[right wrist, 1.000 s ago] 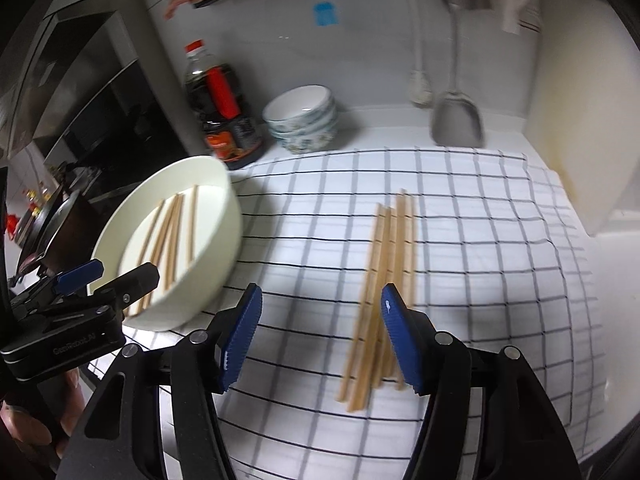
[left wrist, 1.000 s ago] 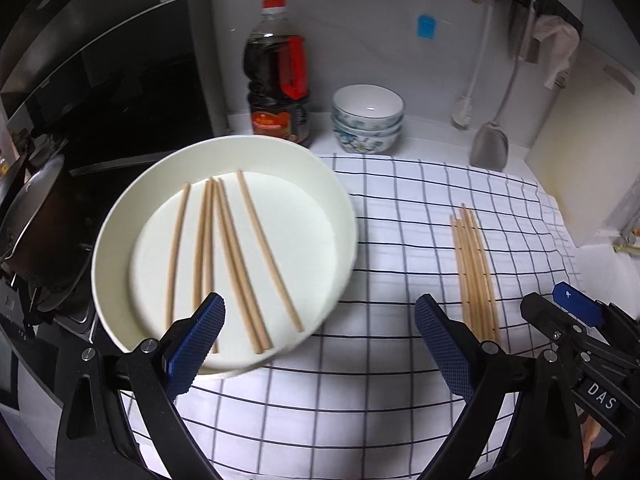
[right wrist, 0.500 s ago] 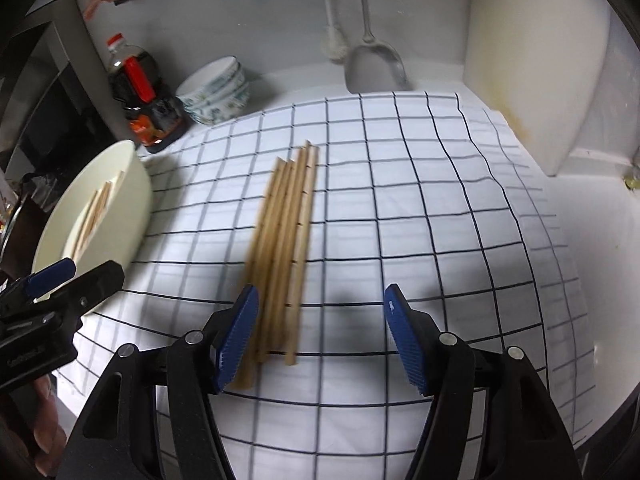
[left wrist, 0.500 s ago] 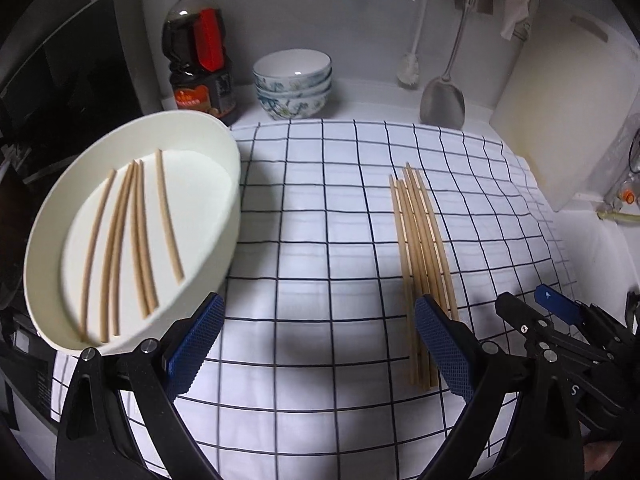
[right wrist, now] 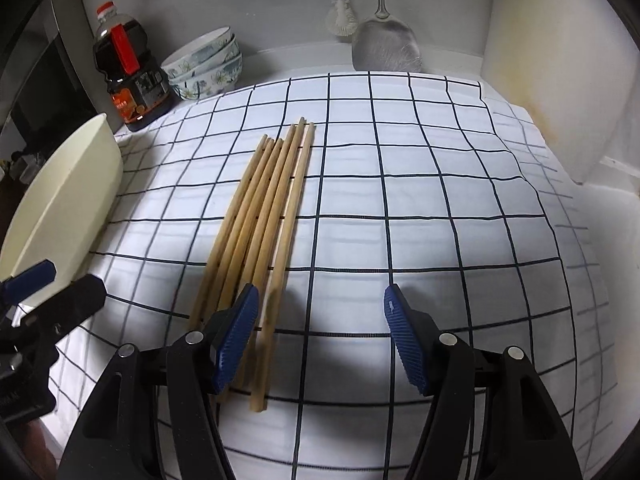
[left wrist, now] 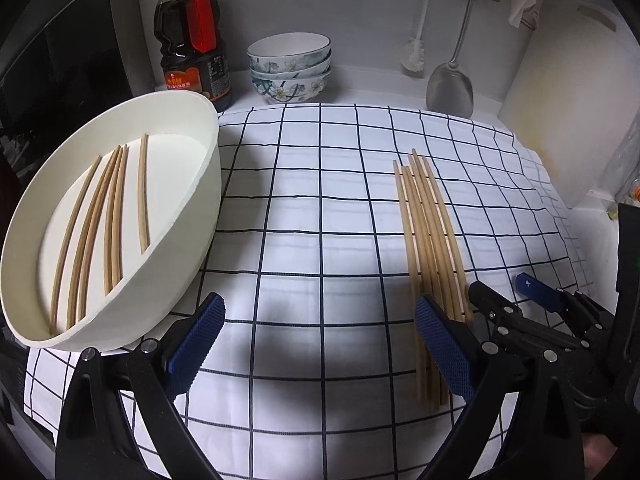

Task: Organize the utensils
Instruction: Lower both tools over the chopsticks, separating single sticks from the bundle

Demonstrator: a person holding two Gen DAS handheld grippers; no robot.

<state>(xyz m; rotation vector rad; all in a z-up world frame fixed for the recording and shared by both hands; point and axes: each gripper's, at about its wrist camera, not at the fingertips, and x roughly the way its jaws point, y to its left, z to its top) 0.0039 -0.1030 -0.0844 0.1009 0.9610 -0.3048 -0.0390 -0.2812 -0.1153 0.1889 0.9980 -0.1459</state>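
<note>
Several wooden chopsticks (left wrist: 428,236) (right wrist: 260,216) lie side by side on the checked cloth (left wrist: 320,208). More chopsticks (left wrist: 96,220) rest inside a cream basin (left wrist: 192,216) at the cloth's left edge. My left gripper (left wrist: 316,324) is open over bare cloth, and its right finger overlaps the near ends of the bundle. My right gripper (right wrist: 320,312) is open too; its left finger hides the near ends of some sticks, and one stick's end lies just inside it. In the left wrist view the right gripper (left wrist: 536,312) shows at lower right.
A dark sauce bottle (left wrist: 194,40), stacked patterned bowls (left wrist: 290,68), a hanging brush (left wrist: 414,58) and a metal spatula (left wrist: 450,88) line the back wall. A white cutting board (left wrist: 568,92) leans at right. A dark stove area lies left of the basin.
Both grippers have come down closer to the cloth. The left view has swung from the basin toward the bundle on the cloth; the right gripper has shifted right along the bundle.
</note>
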